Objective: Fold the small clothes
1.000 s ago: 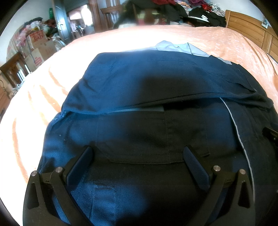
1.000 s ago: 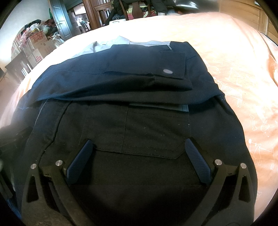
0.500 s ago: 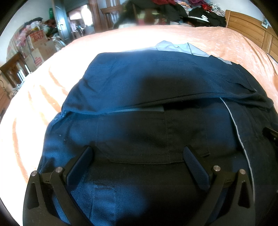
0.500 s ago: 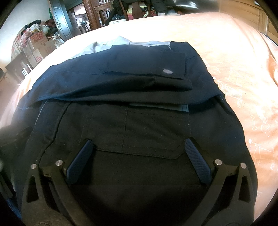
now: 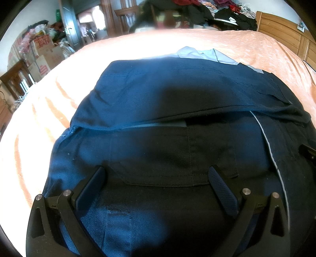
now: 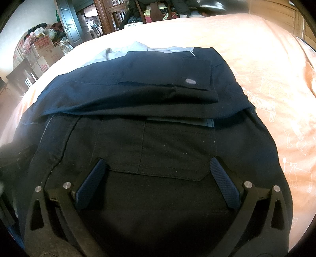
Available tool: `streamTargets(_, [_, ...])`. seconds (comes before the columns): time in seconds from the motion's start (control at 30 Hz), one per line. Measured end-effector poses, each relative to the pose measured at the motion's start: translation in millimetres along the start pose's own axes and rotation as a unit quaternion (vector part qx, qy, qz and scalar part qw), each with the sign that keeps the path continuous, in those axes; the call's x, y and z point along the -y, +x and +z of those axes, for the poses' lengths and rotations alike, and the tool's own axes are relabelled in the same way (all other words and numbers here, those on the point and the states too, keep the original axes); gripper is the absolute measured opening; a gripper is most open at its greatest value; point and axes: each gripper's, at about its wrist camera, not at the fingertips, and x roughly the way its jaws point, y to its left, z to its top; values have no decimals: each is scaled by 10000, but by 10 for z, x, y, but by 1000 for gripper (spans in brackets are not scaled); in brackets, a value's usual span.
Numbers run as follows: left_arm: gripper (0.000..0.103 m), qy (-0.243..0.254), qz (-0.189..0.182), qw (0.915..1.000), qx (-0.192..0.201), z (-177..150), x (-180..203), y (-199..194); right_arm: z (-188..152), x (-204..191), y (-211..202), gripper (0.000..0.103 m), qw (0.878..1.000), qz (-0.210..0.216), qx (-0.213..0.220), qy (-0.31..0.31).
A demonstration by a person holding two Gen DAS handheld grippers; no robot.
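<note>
A dark navy garment (image 5: 177, 94) lies folded on an orange bedspread (image 5: 49, 110), with a pale grey collar part (image 5: 205, 54) showing at its far edge. In the right wrist view the same navy garment (image 6: 158, 94) shows a flap with a silver snap button (image 6: 190, 81). My left gripper (image 5: 157, 174) hovers low over the near part of the cloth, open, nothing between its fingers. My right gripper (image 6: 158, 165) is open too, over a stitched pocket, a little to the right of the left one.
The orange bedspread (image 6: 266, 69) extends around the garment to the left, right and far side. A wooden headboard (image 5: 284, 27) stands at the far right. Piled clothes (image 5: 207, 9) and cardboard boxes (image 5: 45, 53) lie beyond the bed.
</note>
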Motion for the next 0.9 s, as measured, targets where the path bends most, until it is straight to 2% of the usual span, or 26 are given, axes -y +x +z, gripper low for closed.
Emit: streamTargets(0.9, [103, 6, 0, 10000, 1, 19, -54, 1, -8, -41, -29, 103, 10000, 59, 14, 56])
